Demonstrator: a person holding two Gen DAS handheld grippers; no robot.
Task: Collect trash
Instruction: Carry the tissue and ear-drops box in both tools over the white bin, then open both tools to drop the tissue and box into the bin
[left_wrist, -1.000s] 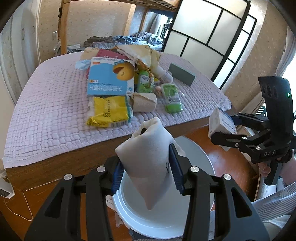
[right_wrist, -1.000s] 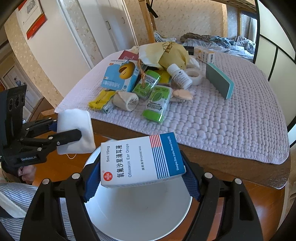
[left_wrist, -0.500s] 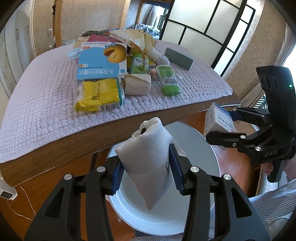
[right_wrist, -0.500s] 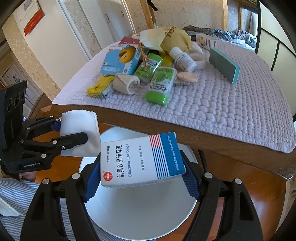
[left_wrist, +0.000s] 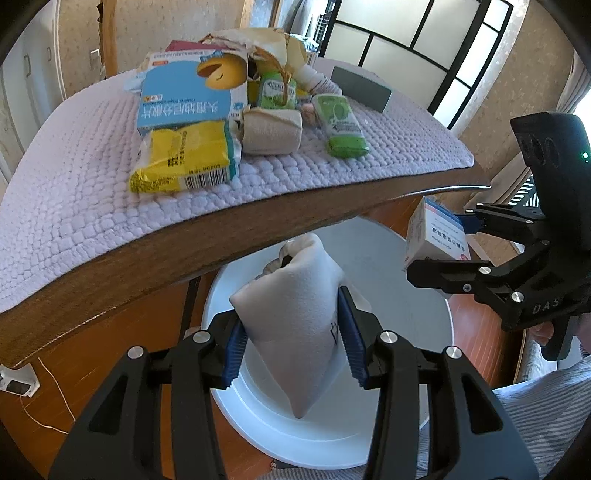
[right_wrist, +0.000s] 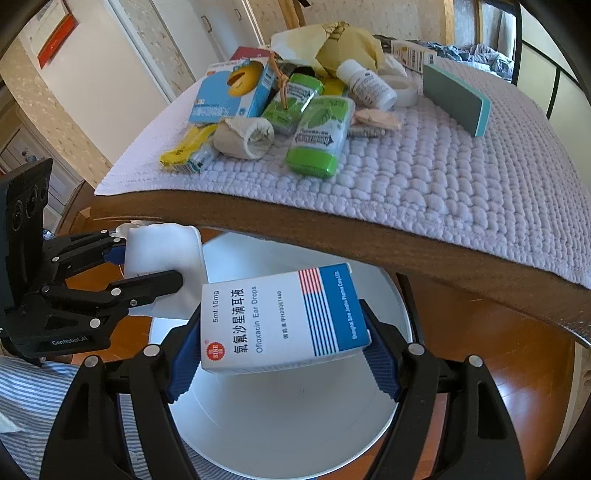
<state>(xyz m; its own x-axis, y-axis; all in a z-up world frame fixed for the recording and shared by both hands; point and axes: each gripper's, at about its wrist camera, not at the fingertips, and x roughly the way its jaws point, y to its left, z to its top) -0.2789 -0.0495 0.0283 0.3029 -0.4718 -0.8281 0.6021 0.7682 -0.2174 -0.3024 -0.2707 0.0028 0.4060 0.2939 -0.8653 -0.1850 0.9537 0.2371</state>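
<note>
Left gripper (left_wrist: 293, 343): jaws nearly closed, blue pads pinching a white pouch (left_wrist: 295, 317) from both sides; it pointed steeply down over the bin.
Pouch: soft, cloth-like, its pointed lower end hanging free above the inside of the bin (left_wrist: 402, 258); in the right wrist view it sat at the left (right_wrist: 162, 254), just below the table edge.
Right gripper (right_wrist: 284, 343): jaws set wide, pads pressed on the two short ends of a box (right_wrist: 282, 319).
Box: white carton with blue and red stripes, printed "Ofloxacin Ear Drops", held flat over the bin (right_wrist: 295, 424) and not touching it.
Bin: round, white, on the wooden floor (right_wrist: 498, 354), partly under the table edge; no trash could be seen inside it.
Table (left_wrist: 155, 254): wooden, covered with a lilac quilted mat (left_wrist: 74, 177).
On the mat: a blue box (left_wrist: 192, 96), a yellow packet (left_wrist: 184, 158), a cloth roll (left_wrist: 271, 131), two green packs (right_wrist: 317, 136), a white bottle (right_wrist: 365, 85), a tape roll (right_wrist: 402, 86) and a teal-edged block (right_wrist: 456, 98), clustered toward the far side.
Person: striped sleeve (right_wrist: 29, 391) at the lower left of the right wrist view.
</note>
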